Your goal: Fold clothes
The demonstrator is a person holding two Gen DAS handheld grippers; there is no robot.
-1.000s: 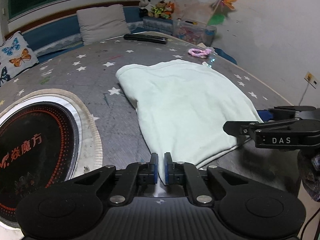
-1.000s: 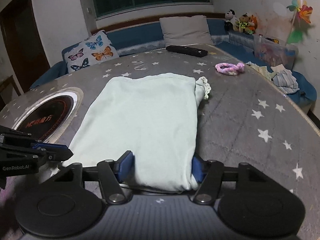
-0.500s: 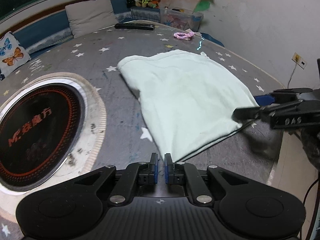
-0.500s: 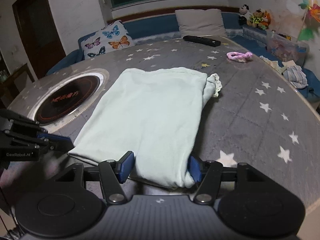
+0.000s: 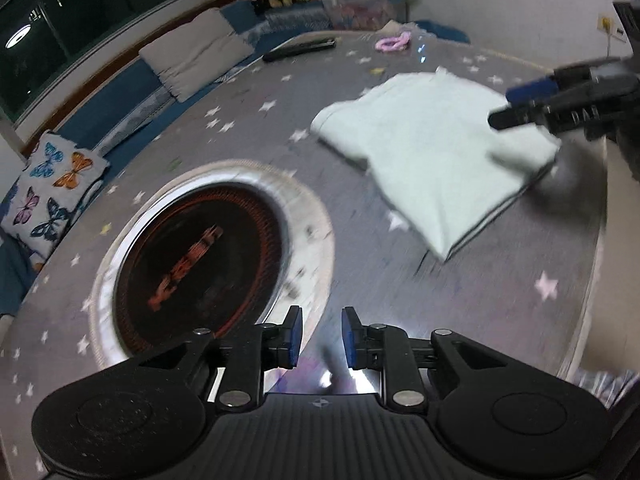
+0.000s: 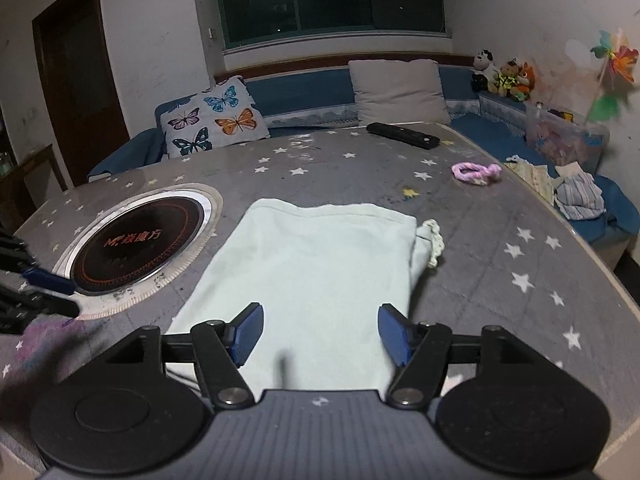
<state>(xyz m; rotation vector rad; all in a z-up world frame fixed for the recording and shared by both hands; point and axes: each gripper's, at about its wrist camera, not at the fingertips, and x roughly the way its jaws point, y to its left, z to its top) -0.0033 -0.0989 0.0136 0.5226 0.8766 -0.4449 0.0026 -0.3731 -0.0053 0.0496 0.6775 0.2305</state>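
Observation:
A pale green folded garment [image 6: 320,276] lies flat on the grey star-patterned table; it also shows in the left wrist view [image 5: 436,152] at the right. My right gripper [image 6: 320,334] is open and empty, held above the garment's near edge. It shows in the left wrist view [image 5: 524,106] over the garment's right side. My left gripper [image 5: 319,338] is slightly open and empty, off to the left of the garment beside the round cooktop. It shows at the left edge of the right wrist view [image 6: 44,292].
A round black induction cooktop [image 5: 200,256] is set in the table [image 6: 500,264]. A remote control [image 6: 403,135] and a pink hair tie [image 6: 476,172] lie at the far side. Cushions [image 6: 216,118] line the bench behind. Loose clothes [image 6: 576,196] lie at right.
My left gripper let go of the garment's corner, opened slightly and swung left toward the cooktop. My right gripper rose and pulled back a little, still open. The garment stays flat.

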